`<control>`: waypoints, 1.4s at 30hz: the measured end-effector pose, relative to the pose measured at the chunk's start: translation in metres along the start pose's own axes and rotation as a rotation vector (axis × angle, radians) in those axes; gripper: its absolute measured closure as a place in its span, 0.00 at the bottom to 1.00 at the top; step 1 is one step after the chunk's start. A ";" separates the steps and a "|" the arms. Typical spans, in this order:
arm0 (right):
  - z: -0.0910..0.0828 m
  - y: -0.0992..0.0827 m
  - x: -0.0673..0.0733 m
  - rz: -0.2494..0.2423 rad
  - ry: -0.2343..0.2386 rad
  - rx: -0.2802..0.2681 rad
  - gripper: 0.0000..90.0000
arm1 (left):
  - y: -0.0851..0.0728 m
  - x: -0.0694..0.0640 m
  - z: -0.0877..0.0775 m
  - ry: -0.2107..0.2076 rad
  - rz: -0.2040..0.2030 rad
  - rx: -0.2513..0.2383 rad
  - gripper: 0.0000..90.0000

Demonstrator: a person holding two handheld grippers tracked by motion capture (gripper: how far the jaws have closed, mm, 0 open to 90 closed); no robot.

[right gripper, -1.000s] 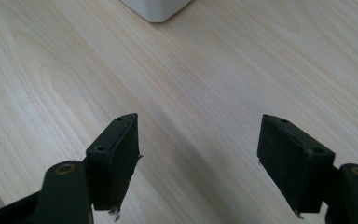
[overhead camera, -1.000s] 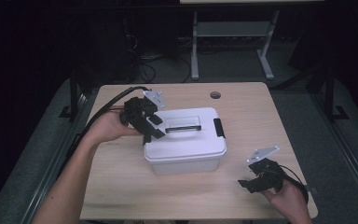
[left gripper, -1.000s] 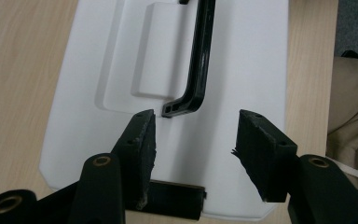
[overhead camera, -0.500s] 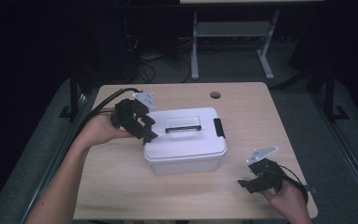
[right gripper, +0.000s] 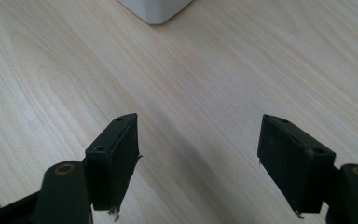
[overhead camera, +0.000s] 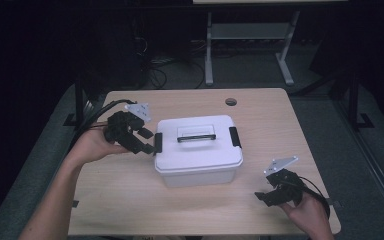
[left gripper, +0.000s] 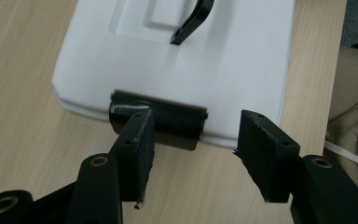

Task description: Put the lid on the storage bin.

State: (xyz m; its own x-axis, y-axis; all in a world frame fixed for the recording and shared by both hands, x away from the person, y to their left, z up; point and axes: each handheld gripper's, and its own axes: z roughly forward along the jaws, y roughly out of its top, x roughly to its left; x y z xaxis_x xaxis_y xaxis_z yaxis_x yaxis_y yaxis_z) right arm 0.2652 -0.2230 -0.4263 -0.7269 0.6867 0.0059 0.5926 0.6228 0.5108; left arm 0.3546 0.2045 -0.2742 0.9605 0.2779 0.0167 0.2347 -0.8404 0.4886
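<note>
White lidded storage box [overhead camera: 198, 150] at centre frame on the wooden surface [overhead camera: 130, 200]. Left tool [overhead camera: 147, 142], jaws apart and empty, sits just left of the box's black side latch [left gripper: 158, 119]. Right tool [overhead camera: 265, 196], lower right, is wide, empty, well apart.

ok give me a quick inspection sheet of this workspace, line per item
surface: light wood table, round grommet hole near the far edge
job's things: white box, lid on, black handle lying flat, black latch at each end
clutter: nothing seen
grippers: left gripper open, at the box's left latch, one jaw in front of it; right gripper open over bare table
cables: black cable trails from the left gripper off the table edge
surroundings: dark room, metal stand behind the table
</note>
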 end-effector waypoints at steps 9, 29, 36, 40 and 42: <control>0.002 0.001 0.000 -0.003 -0.004 0.009 0.31 | -0.020 -0.001 -0.005 0.017 -0.026 -0.006 0.51; 0.002 0.001 0.003 -0.009 -0.003 0.014 0.31 | -0.063 -0.008 0.004 0.046 -0.088 -0.020 0.47; 0.004 0.002 0.004 -0.014 0.000 0.016 0.31 | -0.077 -0.011 0.008 0.053 -0.111 -0.034 0.45; 0.003 0.001 0.003 -0.013 -0.002 0.015 0.31 | -0.084 -0.013 0.013 0.058 -0.131 -0.032 0.44; 0.003 0.001 0.003 -0.011 -0.005 0.017 0.31 | -0.089 -0.013 0.015 0.058 -0.136 -0.034 0.43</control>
State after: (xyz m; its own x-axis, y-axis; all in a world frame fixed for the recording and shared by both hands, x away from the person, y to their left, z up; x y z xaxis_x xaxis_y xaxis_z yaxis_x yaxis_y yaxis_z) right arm 0.2648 -0.2196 -0.4280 -0.7318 0.6815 -0.0042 0.5901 0.6367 0.4964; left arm 0.3235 0.2685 -0.3309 0.9099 0.4148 -0.0019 0.3555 -0.7775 0.5188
